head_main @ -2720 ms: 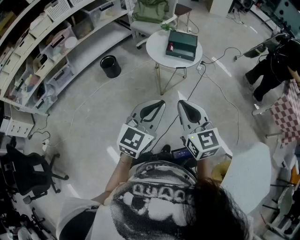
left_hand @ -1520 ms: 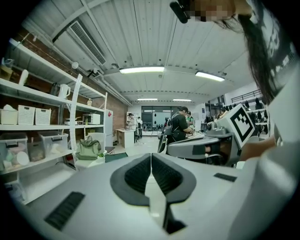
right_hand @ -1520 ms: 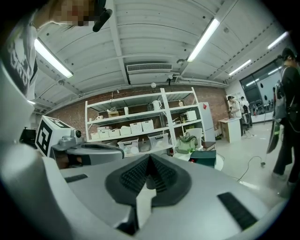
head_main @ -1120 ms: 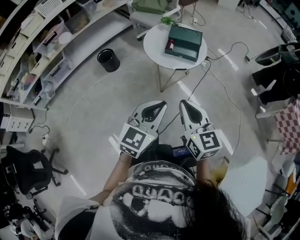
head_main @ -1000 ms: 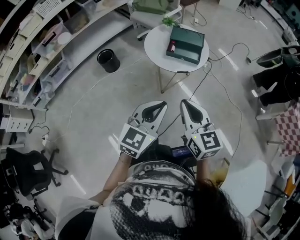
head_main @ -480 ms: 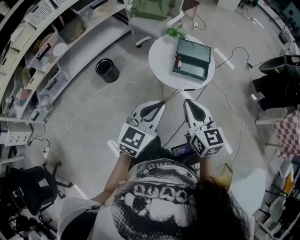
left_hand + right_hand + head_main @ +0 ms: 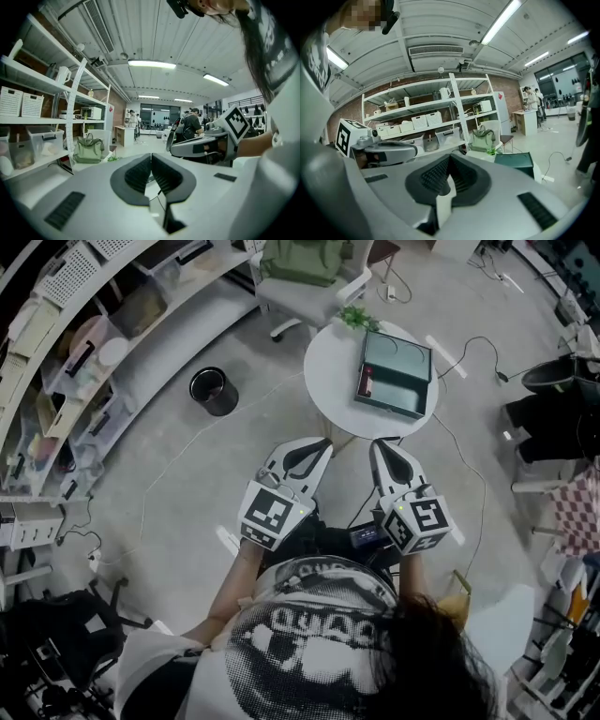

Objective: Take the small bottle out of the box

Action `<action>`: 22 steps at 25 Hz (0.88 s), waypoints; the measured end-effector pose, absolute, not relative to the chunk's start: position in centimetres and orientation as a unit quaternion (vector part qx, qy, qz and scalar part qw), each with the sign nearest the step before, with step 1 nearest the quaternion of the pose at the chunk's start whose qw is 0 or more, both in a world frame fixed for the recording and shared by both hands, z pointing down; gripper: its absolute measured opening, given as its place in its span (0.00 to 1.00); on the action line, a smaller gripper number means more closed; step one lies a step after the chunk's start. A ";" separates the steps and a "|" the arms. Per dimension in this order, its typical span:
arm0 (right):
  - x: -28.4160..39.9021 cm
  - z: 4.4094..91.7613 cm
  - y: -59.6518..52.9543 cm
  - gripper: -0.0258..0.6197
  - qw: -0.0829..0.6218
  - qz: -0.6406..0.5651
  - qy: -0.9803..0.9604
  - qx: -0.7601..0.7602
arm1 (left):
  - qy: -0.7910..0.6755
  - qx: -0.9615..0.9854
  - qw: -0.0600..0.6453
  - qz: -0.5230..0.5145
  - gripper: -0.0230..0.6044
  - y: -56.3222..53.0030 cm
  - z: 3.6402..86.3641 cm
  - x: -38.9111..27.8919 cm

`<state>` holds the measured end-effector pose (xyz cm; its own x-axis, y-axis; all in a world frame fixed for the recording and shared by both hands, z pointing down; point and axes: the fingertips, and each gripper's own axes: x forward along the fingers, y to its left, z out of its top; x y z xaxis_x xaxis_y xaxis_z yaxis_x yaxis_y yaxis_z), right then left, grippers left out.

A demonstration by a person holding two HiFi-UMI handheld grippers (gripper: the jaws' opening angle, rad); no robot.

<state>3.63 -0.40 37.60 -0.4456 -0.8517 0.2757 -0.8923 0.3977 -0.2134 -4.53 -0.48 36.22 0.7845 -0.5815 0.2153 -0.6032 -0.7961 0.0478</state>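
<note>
Round white surface (image 7: 328,362) sits dead ahead. In head view its near rim shows just past both gripper tips. Around it:
- Black bin (image 7: 213,392) stands on the floor (image 7: 187,484), left of the surface.
- Long shelving (image 7: 112,352) w/ crates & tubs runs further left.
- A chair (image 7: 323,292) carrying a green bag (image 7: 300,259) stands beyond the surface.
- A small plant (image 7: 354,317) sits at the surface's far edge, just beside the box.
- Cables (image 7: 466,343) trail over the floor right of the surface.

The bare near strip of the surface lies btwn the grippers and the box.

Box (image 7: 398,357) is dark green, shallow and open on top. It sits on the right half of the surface, and the right gripper view shows it ahead too.

Small bottle (image 7: 367,382) is inside the box, against its left wall near the corner closer to the grippers. It reads as a small red & white thing, too small for more detail. It seems to lie flat w/ its long axis along that wall, roughly toward/away from the grippers. I can't tell which end is the cap.

Left gripper (image 7: 316,441) has its jaws fully together w/ nothing btwn them. Right gripper (image 7: 382,443) is the same: pads pressed on each other, empty. Both are held side by side in front of the person's chest, pointing at the surface, well apart from the box.
</note>
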 end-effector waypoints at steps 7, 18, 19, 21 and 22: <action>5.2 38.1 -1.7 0.04 0.056 0.176 -0.812 0.553 | -0.289 0.951 0.059 0.097 0.06 -2.5 36.6 -3.8; 7.1 39.3 -3.9 0.04 0.065 0.189 -0.801 0.564 | -0.261 0.957 0.069 0.103 0.06 -4.4 37.5 -1.1; 7.2 39.4 -4.5 0.04 0.065 0.190 -0.802 0.562 | -0.261 0.957 0.070 0.104 0.06 -4.9 37.6 -0.9; 7.5 39.8 -5.7 0.04 0.065 0.193 -0.805 0.557 | -0.265 0.956 0.070 0.106 0.06 -6.0 37.8 -0.5; 7.7 40.2 -6.3 0.04 0.065 0.197 -0.806 0.555 | -0.266 0.955 0.070 0.106 0.06 -6.5 37.9 -0.3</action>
